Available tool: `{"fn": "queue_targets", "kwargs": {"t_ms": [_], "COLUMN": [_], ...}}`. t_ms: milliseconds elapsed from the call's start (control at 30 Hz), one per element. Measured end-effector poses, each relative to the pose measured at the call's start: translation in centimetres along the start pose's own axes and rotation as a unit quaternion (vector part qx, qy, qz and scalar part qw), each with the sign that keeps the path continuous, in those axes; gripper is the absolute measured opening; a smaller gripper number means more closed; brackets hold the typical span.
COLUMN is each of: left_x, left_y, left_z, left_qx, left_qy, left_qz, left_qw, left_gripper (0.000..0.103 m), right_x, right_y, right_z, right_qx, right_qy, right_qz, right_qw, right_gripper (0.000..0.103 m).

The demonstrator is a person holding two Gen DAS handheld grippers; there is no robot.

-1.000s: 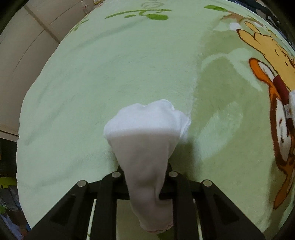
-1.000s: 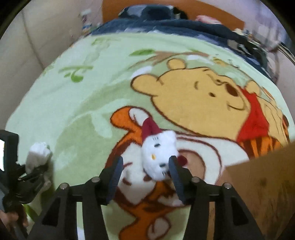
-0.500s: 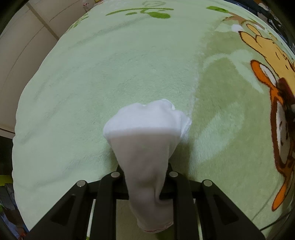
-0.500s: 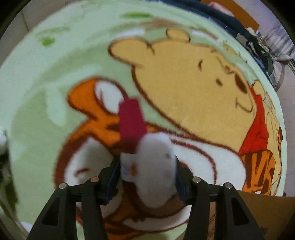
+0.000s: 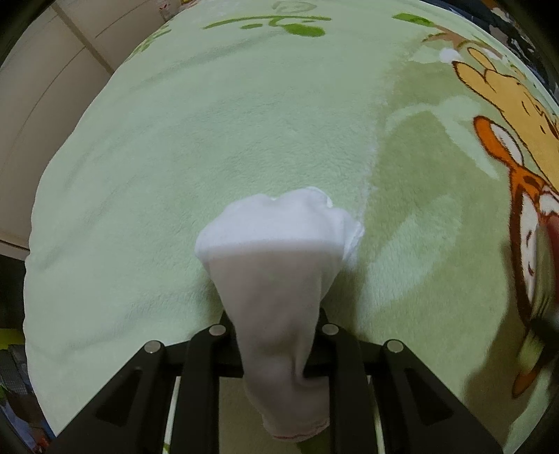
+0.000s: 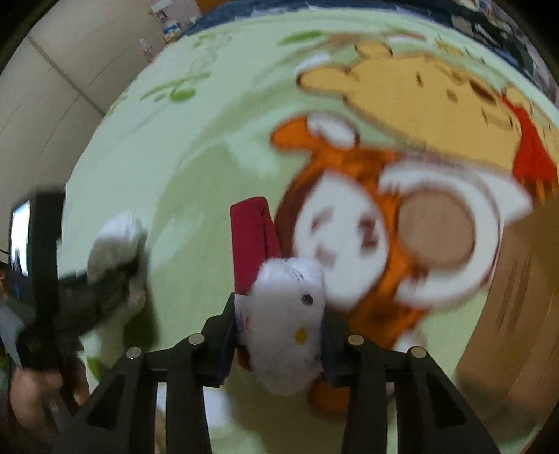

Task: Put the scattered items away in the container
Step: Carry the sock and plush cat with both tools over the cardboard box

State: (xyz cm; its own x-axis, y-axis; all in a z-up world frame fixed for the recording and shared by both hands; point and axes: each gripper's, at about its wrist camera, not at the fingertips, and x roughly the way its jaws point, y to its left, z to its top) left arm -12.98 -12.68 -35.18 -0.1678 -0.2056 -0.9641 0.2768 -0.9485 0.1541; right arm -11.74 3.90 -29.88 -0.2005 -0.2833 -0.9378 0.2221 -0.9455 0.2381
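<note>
My left gripper (image 5: 276, 324) is shut on a white sock (image 5: 276, 265) and holds it above the green blanket (image 5: 209, 139). The sock hangs over the fingers and hides their tips. My right gripper (image 6: 279, 324) is shut on a white plush cat with a red hat (image 6: 283, 307), lifted off the blanket. The cardboard box (image 6: 517, 314) stands at the right in the right wrist view. The left gripper with the sock (image 6: 111, 244) also shows at the left of that view.
The blanket (image 6: 181, 181) bears a printed bear and tiger picture (image 6: 401, 139). Pale cupboard doors (image 5: 42, 70) stand beyond its left edge. Dark bedding (image 6: 384, 7) lies at the far end.
My right gripper closed on the plush cat, lifted it and swung; the view is blurred. The left gripper with the sock shifted slightly over the blanket.
</note>
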Motion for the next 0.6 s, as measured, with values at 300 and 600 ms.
{"fn": "queue_targets", "kwargs": {"t_ms": [300,600], "left_x": [-3.8,-2.1], "left_y": [-1.5,-3.4], "left_z": [-5.3,-9.5], "left_qx": [0.019,0.042], "left_qy": [0.041,0.082], "left_qz": [-0.021,-0.006], "left_qw": [0.9987,0.9957], "left_gripper": [0.019,0.02], "right_x": [-2.3,1.1], "right_y": [1.0,2.3], "right_z": [-5.6,-7.2], "right_qx": [0.031,-0.033], "right_qy": [0.03,0.025], "right_qz": [-0.012,-0.099], "right_qw": [0.999,0.994], "right_gripper": [0.039,0.05]}}
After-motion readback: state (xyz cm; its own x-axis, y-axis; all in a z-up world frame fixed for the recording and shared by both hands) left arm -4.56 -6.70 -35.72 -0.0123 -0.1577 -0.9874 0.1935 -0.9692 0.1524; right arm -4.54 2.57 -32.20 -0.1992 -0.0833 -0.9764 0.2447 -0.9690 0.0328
